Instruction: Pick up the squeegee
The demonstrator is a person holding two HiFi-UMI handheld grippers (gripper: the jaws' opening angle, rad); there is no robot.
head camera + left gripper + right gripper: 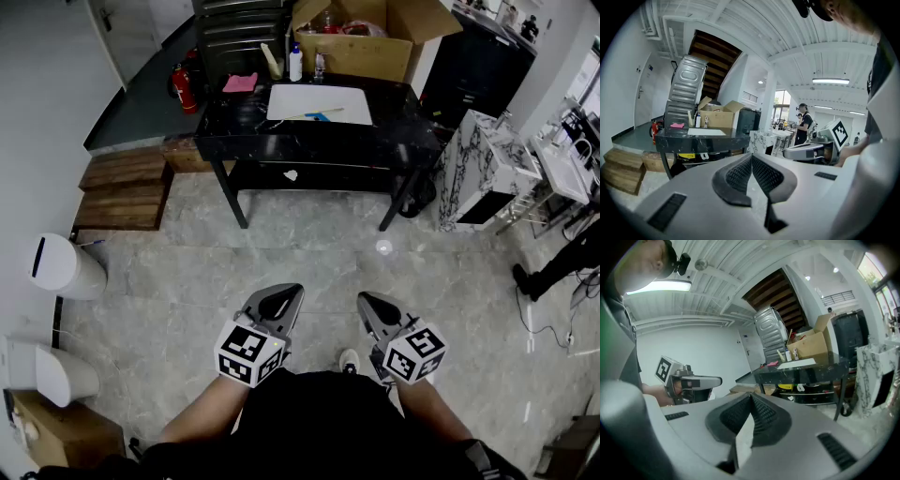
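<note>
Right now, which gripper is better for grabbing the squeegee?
Left, barely. The squeegee on the far table lies slightly more in line with the left gripper than the right gripper. Both are shut and empty.

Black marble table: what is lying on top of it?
A white rectangular sheet with a thin blue-and-tan squeegee on it, a pink cloth, a white bottle and an open cardboard box. The box's walls hide most of what is inside.

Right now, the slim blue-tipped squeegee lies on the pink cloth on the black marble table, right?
No. The slim blue-tipped squeegee lies on the white rectangular sheet on the black marble table, apart from the pink cloth, as the head view shows.
</note>
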